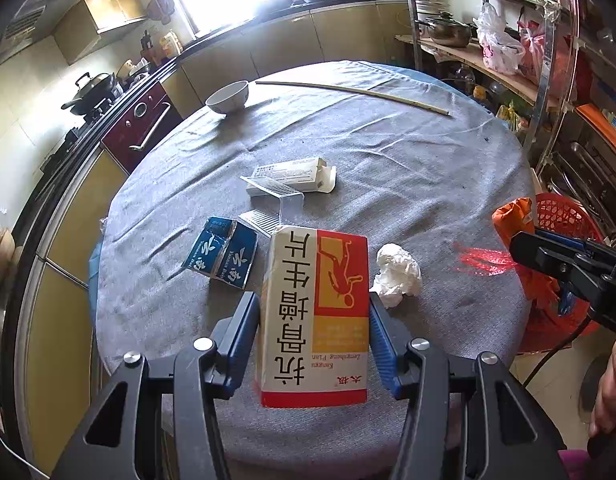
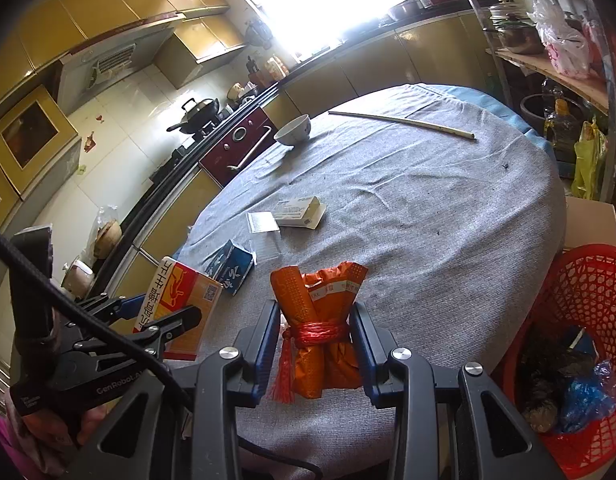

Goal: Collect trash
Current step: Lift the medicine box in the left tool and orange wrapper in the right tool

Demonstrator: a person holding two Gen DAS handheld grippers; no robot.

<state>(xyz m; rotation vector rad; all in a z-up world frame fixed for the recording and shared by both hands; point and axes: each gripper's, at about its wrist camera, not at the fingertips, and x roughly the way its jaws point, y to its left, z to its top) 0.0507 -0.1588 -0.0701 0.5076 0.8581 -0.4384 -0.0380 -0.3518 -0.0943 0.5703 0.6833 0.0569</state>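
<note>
My left gripper is shut on a white, red and yellow medicine box, held upright just above the near side of the grey-clothed round table. In the right wrist view the same box sits between the left gripper's fingers at the lower left. My right gripper is shut on an orange pouch tied with red cord, over the table's near edge. A crumpled blue packet, a white tissue wad and an open white carton lie on the cloth.
A red mesh basket holding dark and blue rubbish stands off the table's right edge. A white bowl and a long thin stick lie at the far side. Counters and a stove run along the left; a metal shelf rack stands at the right.
</note>
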